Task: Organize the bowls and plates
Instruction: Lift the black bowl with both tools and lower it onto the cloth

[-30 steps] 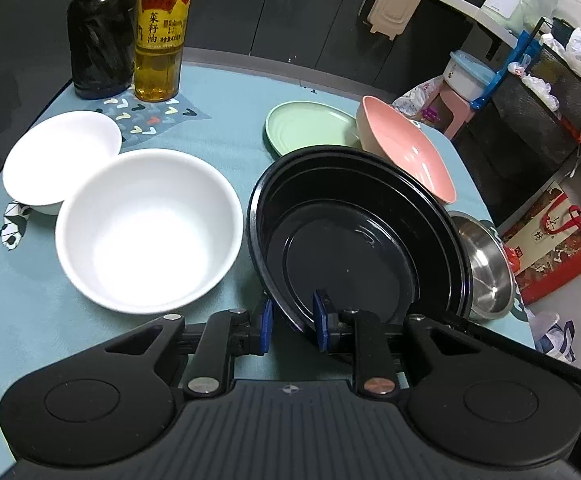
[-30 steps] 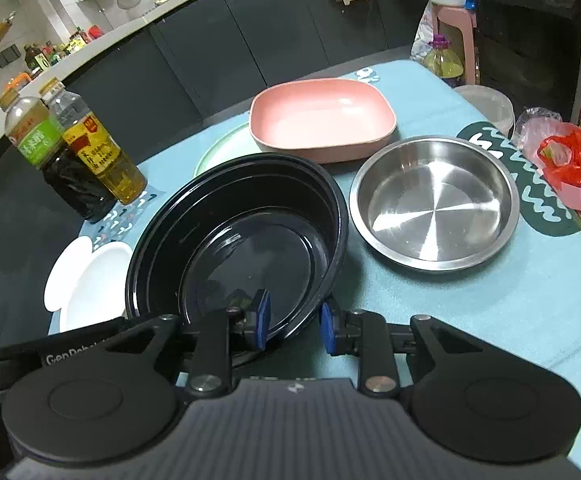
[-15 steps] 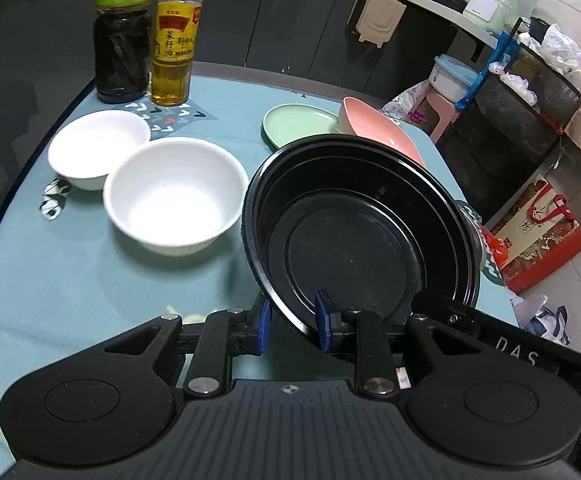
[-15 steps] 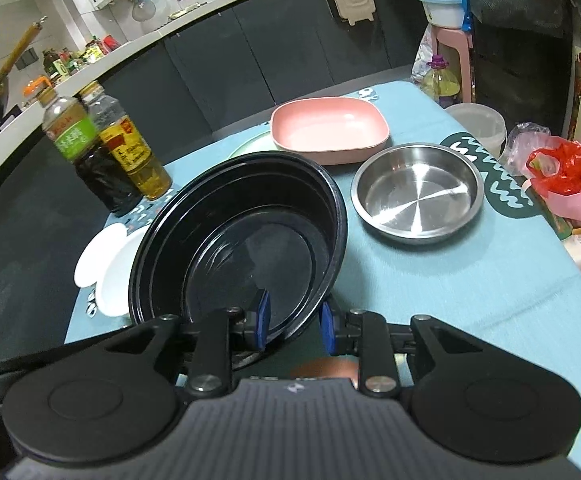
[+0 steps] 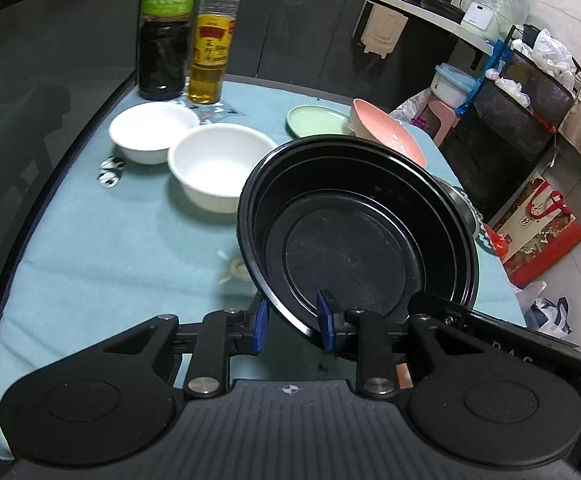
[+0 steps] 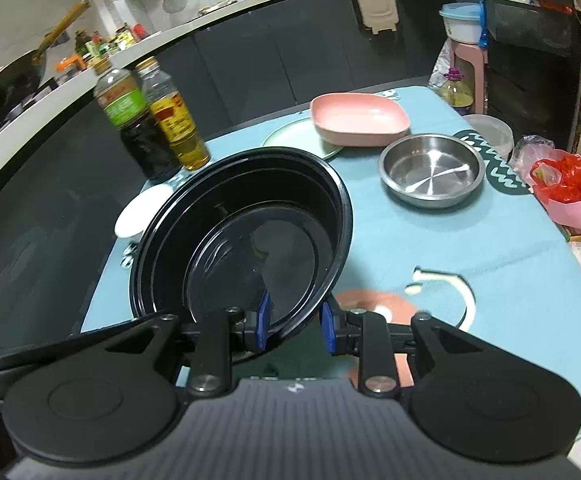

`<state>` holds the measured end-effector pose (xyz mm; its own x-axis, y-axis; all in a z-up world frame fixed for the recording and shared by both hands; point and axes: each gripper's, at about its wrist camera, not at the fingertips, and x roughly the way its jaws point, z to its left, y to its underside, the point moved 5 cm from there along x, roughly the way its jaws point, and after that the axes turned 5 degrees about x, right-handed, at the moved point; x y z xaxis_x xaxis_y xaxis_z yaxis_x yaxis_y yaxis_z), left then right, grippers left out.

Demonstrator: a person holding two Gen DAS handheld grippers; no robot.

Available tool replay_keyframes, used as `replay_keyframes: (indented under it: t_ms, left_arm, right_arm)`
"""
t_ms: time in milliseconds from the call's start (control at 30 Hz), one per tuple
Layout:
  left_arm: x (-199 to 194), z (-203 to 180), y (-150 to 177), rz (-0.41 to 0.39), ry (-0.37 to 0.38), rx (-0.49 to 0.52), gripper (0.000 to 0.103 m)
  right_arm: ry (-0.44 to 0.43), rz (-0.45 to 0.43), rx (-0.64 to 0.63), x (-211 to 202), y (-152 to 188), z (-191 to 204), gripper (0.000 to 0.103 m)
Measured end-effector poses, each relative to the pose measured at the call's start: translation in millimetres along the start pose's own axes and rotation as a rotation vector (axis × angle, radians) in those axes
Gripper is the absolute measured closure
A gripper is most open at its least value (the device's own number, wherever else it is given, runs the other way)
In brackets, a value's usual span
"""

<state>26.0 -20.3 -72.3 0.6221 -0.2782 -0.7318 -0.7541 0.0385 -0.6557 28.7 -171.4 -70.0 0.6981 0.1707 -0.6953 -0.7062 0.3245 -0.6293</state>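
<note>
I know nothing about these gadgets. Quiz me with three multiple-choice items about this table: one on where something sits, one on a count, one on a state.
1. Where does the pink dish sit?
A. On the green plate
B. Inside the steel pan
C. On the floor

2. How many white bowls are on the table?
A. One
B. Two
C. Four

3. What state is the black bowl in?
A. Upside down on the cloth
B. Stacked in a white bowl
C. Lifted and tilted, its rim between both grippers' fingers

Answers:
1. A: its edge overlaps the green plate's rim.
2. B: the left view shows two side by side near the bottles.
3. C: the left gripper, its jaws opening, and the right gripper both straddle the rim above the cloth.
</note>
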Motion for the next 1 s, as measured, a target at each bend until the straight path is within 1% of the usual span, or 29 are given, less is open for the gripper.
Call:
replay_keyframes:
  t_ms: [300,533,1000]
  left_arm:
    - [-10.9,18.9,24.1,0.018,-0.022,-0.021,0.078]
    - [-14.7,27.0,35.9,0.03,-0.031,-0.03,0.078]
    - [-13.7,29.3,46.8,0.058,-0.039,-0.029,0.077]
  right_arm:
    - [-0.013,0.038,-0.037,-3.3,27.1,16.9,0.074]
    - [-0.026,0.06,-0.047,-2.6,41.7,24.8,0.074]
    - [-0.017,0.1,-0.052,2.9,54.2,26.0,0.074]
